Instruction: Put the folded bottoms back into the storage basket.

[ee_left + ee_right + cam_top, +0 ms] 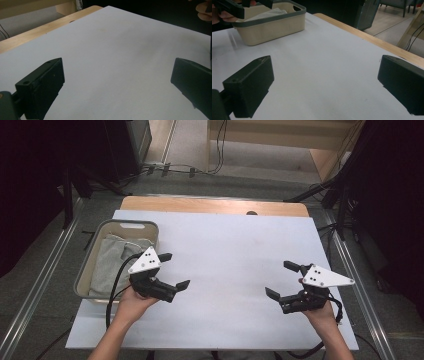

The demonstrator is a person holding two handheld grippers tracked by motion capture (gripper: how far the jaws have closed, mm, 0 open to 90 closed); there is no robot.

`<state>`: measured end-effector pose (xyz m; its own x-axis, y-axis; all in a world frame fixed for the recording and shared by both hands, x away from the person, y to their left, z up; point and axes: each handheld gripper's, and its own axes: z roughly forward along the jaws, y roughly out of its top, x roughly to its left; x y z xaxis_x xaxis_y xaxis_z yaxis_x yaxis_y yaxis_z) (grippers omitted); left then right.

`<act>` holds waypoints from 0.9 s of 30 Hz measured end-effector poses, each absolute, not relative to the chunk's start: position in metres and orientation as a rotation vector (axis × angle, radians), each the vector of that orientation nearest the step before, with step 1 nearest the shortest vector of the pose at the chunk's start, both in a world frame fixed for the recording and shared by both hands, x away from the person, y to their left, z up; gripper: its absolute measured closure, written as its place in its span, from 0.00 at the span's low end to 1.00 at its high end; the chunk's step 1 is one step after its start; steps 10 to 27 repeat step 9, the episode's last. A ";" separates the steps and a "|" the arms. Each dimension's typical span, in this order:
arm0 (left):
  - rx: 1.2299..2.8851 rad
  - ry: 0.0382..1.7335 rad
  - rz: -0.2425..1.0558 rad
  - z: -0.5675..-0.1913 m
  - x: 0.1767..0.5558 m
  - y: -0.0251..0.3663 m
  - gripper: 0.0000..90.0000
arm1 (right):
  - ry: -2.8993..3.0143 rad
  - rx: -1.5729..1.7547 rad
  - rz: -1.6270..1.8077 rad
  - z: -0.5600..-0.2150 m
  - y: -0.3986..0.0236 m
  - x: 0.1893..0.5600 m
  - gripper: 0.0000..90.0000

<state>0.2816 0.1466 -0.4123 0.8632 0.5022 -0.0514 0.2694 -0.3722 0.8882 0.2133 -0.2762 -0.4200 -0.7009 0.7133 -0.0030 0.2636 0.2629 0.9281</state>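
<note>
left gripper [176, 270]: black two-jaw gripper with a grey three-cornered plate on top, held in the person's left hand [131, 301]; jaws spread wide, released, nothing between them. Sits over the left part of the desk, just right of the basket, jaws aimed toward the desk's middle.
left gripper view: both jaws apart over bare white sheet; the other hand's fingers [203, 11] at the top right corner.
right gripper [282, 280]: same build, held in the person's right hand [320, 312]; jaws wide apart, released, empty. Over the right part of the desk, jaws aimed left, well apart from the left gripper.
right gripper view: jaws apart over white sheet; basket at upper left, with the left gripper in front of it.
basket: beige rectangular plastic basket with a grey rim [118, 224], [294, 15], at the desk's left edge.
cloth: light grey crumpled cloth [110, 260], [268, 13], lying inside the basket, touched by neither gripper.
desk: wooden desk under a white sheet [235, 255], [120, 57], [322, 65]; bare wood strip along the far edge.
cable: black cable [116, 285] trails from the left gripper, looping over the basket's near corner.
</note>
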 end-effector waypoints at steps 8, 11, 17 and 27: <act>1.980 0.569 0.275 -0.413 0.281 0.147 0.00 | 2.115 0.886 1.432 -0.420 -0.277 0.214 0.00; 1.977 0.570 0.276 -0.413 0.281 0.148 0.00 | 2.116 0.886 1.435 -0.420 -0.277 0.214 0.00; 1.977 0.570 0.276 -0.413 0.281 0.148 0.00 | 2.116 0.886 1.435 -0.420 -0.277 0.214 0.00; 1.977 0.570 0.276 -0.413 0.281 0.148 0.00 | 2.116 0.886 1.435 -0.420 -0.277 0.214 0.00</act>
